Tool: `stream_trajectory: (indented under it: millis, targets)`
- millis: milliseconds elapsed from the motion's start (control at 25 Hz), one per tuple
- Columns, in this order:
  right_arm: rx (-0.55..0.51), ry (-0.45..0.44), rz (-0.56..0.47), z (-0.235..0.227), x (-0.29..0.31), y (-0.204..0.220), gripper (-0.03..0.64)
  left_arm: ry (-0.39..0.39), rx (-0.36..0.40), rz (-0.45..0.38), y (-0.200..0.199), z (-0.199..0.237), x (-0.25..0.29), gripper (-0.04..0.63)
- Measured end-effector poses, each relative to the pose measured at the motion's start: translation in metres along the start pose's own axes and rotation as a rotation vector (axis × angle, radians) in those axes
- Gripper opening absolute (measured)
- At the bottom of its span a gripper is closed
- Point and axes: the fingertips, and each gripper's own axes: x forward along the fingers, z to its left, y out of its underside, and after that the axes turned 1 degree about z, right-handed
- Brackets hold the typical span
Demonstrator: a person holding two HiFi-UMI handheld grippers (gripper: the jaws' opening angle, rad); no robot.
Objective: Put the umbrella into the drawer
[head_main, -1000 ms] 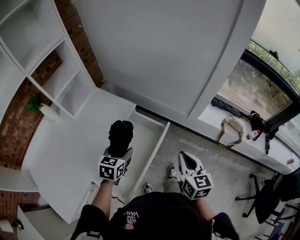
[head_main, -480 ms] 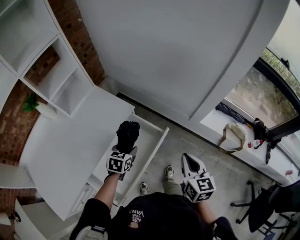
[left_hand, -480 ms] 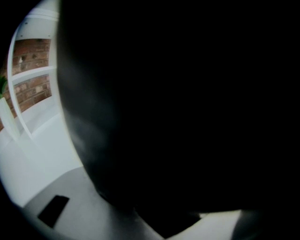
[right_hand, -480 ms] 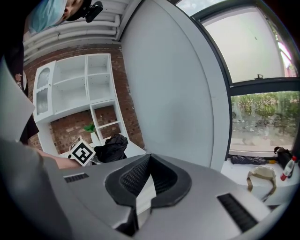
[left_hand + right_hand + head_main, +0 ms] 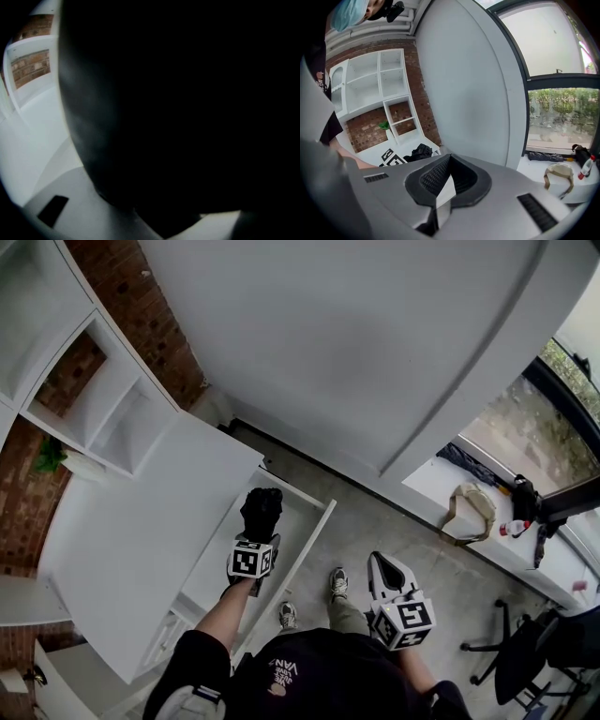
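The umbrella [image 5: 262, 512], black and folded into a short crumpled bundle, sits just toward seven o'clock from the middle of the head view. It is clamped at its near end in the left gripper [image 5: 259, 538], whose jaws stand fairly wide around the fabric. In the left gripper view the umbrella [image 5: 187, 117] blacks out nearly the whole frame, with only a pale strip of white furniture at nine o'clock. The bundle hangs over the far end of the open white drawer [image 5: 305, 545], which runs from about one o'clock down to seven o'clock. Whether it has sunk below the rim or touches the bottom I cannot tell. At nine o'clock from the drawer lies the white cabinet top [image 5: 131, 521]. Beyond that, at ten o'clock, are white open shelves [image 5: 103, 404] against a brick wall [image 5: 141, 306], with a small green plant [image 5: 47, 454] at the shelves' foot. The right gripper [image 5: 379, 562] is at four o'clock from the umbrella, well apart from it over the grey floor. Its jaws are pressed together with nothing between them, as the right gripper view [image 5: 443, 183] shows plainly. The person's shoes [image 5: 338, 583] stand between the two tools. Out at three o'clock a white window sill [image 5: 436, 486] carries a tan strap bag [image 5: 472, 502] and a small bottle [image 5: 512, 527]. An office chair [image 5: 525, 652] stands at four o'clock.
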Motion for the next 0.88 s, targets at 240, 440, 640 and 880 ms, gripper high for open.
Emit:
stream_trajectory:
  millis: [240,440,640,880]
  targets:
    - [0.001,-0.003,0.031,-0.012,0.013,0.003,-0.002,-0.024,-0.087,0.069,0.017,0.012,0.035,0.219]
    - [0.008,-0.004,0.058,-0.02,0.021,0.006,-0.002,-0.073,-0.211,0.119,0.027,0.033,0.06,0.219]
    - [0.012,-0.013,0.089,-0.026,0.026,0.011,-0.002,-0.103,-0.307,0.149,0.028,0.048,0.078,0.219]
    - [0.008,-0.031,0.121,-0.03,0.035,0.016,-0.002,-0.126,-0.374,0.173,0.024,0.058,0.097,0.221]
